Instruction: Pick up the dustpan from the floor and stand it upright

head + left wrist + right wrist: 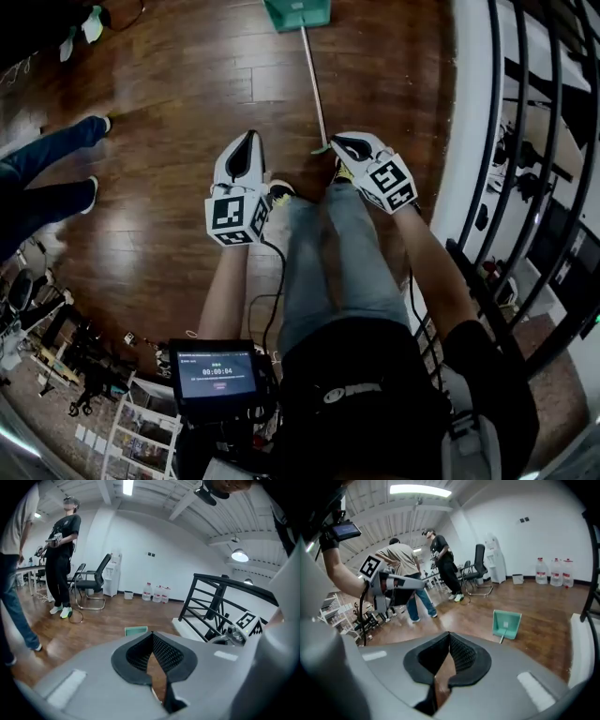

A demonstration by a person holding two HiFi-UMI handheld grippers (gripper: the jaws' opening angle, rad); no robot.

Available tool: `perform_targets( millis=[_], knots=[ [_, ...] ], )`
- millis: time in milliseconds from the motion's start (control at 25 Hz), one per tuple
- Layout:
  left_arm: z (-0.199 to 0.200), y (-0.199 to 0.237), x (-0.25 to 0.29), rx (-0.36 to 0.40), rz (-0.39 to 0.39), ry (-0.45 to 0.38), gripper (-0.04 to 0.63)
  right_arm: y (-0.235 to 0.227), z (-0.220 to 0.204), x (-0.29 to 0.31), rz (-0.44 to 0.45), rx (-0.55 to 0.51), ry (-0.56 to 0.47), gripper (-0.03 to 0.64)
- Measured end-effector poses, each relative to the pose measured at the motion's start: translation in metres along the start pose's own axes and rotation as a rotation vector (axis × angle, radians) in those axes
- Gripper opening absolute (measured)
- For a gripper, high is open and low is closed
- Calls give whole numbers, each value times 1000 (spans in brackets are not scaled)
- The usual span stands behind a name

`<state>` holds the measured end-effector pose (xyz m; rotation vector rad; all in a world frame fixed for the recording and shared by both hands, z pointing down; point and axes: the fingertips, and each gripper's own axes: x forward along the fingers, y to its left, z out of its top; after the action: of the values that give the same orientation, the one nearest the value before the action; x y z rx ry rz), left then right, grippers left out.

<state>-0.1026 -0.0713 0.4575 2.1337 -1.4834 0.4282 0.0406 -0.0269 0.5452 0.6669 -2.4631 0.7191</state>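
**Right gripper** (449, 638): jaws are clenching together, pads meeting, nothing between them.

**Left gripper** (152, 638): jaws are likewise pressing shut on nothing. Both grippers are hanging side by side over the person's knees, pointing out across the floor (178, 112).

**Dustpan** (298, 11): green pan, lying on the floor ahead, well apart from both grippers and not far from the floor's railed right edge. Its thin metal handle (314, 80) is running back toward the person, with the near end showing just beside the right gripper (no contact visible).

**Handling, judged:** probably light, with a stiff plastic pan and a slim, smooth handle that could be slippery. The best hold is probably the handle toward its near end. The jaws need opening first, and the pan end is likely to swing.
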Motion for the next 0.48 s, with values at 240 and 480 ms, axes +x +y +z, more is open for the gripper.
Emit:
perform_targets(
  millis=[240, 480],
  knots=[
    [-128, 57, 38, -25, 11, 74, 20, -4, -171, 106, 165, -8, 259, 95],
    [-229, 68, 83, -61, 6, 102, 20, -5, -310, 150, 313, -313, 452, 121]
  ],
)
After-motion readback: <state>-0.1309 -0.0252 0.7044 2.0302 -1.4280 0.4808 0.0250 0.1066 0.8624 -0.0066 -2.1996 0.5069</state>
